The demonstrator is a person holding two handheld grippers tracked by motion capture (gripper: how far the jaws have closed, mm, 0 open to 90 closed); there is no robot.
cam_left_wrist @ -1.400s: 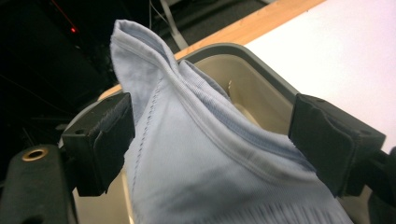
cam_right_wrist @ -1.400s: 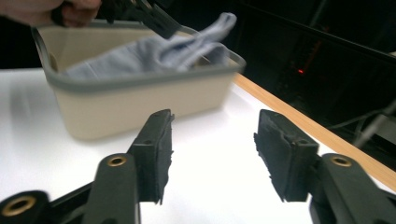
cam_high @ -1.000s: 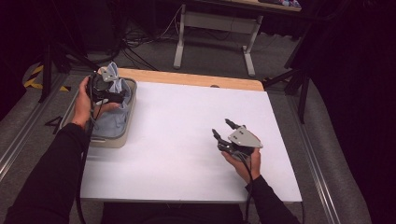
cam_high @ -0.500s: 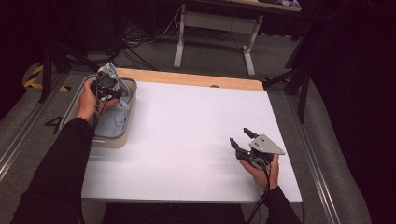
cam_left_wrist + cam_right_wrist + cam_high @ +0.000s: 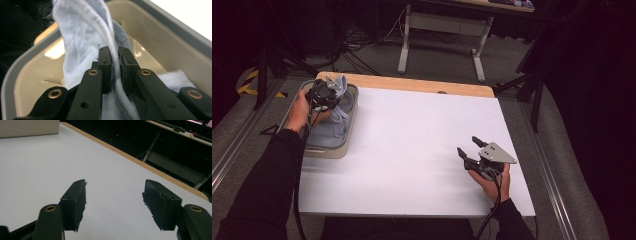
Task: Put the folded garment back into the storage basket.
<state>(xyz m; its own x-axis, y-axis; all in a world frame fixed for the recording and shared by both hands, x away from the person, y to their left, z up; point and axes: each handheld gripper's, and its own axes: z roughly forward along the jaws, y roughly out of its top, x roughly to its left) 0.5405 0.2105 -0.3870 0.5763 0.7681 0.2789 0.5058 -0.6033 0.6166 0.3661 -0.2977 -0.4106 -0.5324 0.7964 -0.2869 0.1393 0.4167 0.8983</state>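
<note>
A pale blue cloth (image 5: 82, 37) had risen a little higher out of the grey bin (image 5: 343, 145) at the table's far left corner than half a second before. The left gripper (image 5: 114, 65) pinched the cloth's corded hem between nearly closed jaws, above the bin's inner wall. The right gripper (image 5: 471, 150), jaws spread wide and holding nothing, had drifted slightly leftward and hovered over the white table (image 5: 412, 135) near its front right edge, with bare tabletop between the two.
</note>
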